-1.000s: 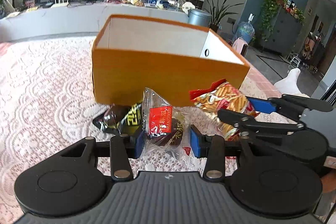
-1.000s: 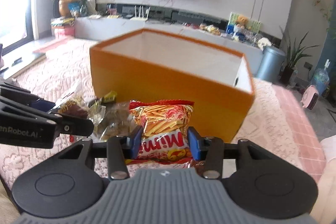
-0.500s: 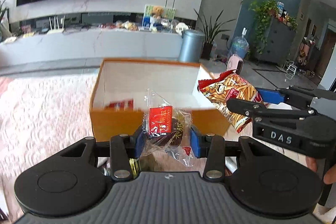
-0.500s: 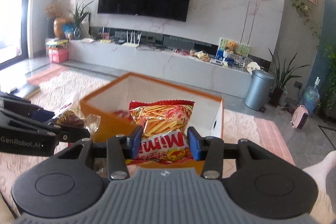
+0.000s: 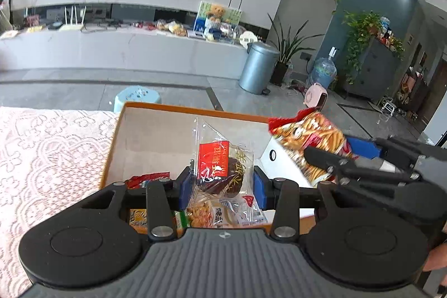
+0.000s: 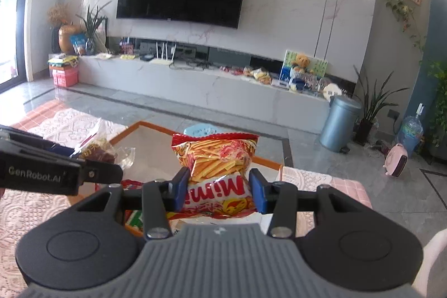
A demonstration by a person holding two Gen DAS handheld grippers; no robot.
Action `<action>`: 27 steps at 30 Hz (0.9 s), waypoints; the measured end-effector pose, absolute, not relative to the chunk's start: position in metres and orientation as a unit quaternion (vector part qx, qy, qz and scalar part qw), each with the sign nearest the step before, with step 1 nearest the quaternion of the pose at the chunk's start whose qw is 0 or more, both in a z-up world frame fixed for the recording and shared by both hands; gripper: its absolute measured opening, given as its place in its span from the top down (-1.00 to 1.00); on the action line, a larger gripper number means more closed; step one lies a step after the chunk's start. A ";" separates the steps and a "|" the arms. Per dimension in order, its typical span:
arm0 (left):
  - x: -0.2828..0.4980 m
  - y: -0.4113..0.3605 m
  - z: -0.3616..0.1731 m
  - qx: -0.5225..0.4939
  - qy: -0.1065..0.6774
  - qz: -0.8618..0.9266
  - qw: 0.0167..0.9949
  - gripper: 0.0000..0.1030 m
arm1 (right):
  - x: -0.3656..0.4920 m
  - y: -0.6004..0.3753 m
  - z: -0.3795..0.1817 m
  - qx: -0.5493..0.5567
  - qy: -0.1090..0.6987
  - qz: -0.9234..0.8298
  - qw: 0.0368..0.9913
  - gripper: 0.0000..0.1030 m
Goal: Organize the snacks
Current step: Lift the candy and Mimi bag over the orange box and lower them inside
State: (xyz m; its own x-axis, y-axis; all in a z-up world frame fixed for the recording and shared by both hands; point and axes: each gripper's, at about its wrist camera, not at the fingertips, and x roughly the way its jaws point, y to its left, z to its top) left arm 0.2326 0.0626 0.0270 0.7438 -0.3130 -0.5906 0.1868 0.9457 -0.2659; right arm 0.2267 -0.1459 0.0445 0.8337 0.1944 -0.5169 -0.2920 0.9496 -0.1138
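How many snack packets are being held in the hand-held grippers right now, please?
2. The clear-wrapped snack is in the left hand-held gripper, and the Mimi chips bag in the right hand-held gripper, both over the orange box. More packets lie inside, partly hidden.

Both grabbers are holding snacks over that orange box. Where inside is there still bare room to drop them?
The orange box has bare white floor along its far wall and left side. The near edge is crowded with packets, beneath the left gripper and its wrapped cake.
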 end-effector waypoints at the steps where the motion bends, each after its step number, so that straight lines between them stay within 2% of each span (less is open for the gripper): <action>1: 0.240 0.061 0.025 -0.095 0.340 -0.134 0.926 0.05 | 0.235 -0.145 0.040 -0.096 0.266 0.128 0.951 0.14; 18: 0.312 0.042 -0.049 -0.034 0.474 -0.118 0.872 0.04 | 0.337 -0.126 -0.056 -0.177 0.418 0.120 0.883 0.14; 27: 0.328 0.036 -0.057 -0.024 0.504 -0.113 0.856 0.03 | 0.355 -0.122 -0.071 -0.206 0.439 0.125 0.865 0.13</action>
